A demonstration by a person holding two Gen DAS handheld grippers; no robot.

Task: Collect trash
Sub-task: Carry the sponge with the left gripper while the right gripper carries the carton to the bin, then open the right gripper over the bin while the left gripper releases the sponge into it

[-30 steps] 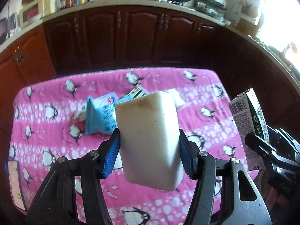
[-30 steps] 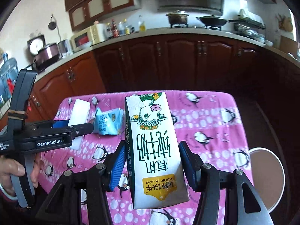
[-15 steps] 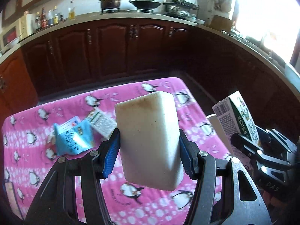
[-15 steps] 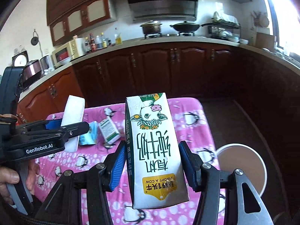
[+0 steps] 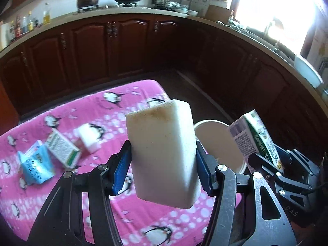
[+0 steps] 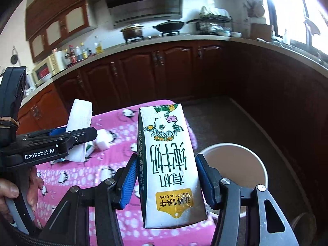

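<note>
Nearest the left wrist camera, the left hand-held gripper (image 5: 164, 171) is clamped about half-wide on a white sponge block (image 5: 163, 153), blue pads pressed to its two sides; the block stands upright, its top edge stained brown, and hides the cloth straight behind it. The right hand-held gripper (image 6: 167, 181) likewise grips a milk carton (image 6: 169, 164) by its sides, print upside down; the carton's lower end blocks part of the bin rim. Both grippers point forward and downward, side by side. A person's hand (image 6: 12, 190), cut off at the frame edge, wraps the left handle. Just past the right gripper's fingers, a white round bin (image 6: 254, 164) stands on the floor beside the counter's (image 5: 133, 94) edge, mouth open. Farther back on the pink penguin cloth lie a blue packet (image 5: 34, 166), a green-and-white box (image 5: 62, 147) and a small white block (image 5: 89, 138), somewhat blurred. Dark floor lies open beyond the counter up to the brown cabinets (image 5: 92, 47).
</note>
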